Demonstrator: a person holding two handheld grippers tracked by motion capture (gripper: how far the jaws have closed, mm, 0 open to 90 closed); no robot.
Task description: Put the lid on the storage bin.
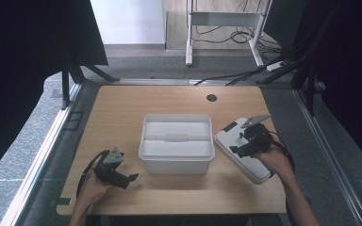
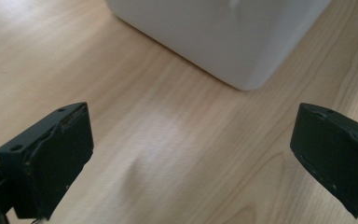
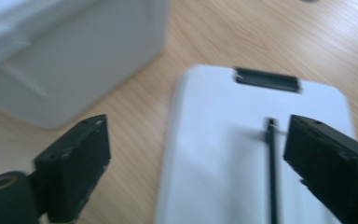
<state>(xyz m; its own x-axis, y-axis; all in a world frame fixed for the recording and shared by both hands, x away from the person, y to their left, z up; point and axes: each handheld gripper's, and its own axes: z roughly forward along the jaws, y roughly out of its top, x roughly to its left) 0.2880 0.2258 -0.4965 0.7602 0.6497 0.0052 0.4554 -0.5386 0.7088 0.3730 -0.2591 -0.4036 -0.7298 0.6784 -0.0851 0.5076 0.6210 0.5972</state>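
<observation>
Two black jaws of the left gripper [image 2: 191,158] stand wide apart over bare wood and hold nothing. Just past them is a corner of the white box [image 2: 223,37]. From above, the box [image 1: 176,143] sits open in the middle of the table [image 1: 122,103]. The left gripper [image 1: 133,179] is near its front left corner. The white lid [image 1: 250,162] lies flat just right of the box. The right gripper [image 1: 236,149] hangs over the lid [image 3: 223,154], jaws wide apart, gripping nothing.
</observation>
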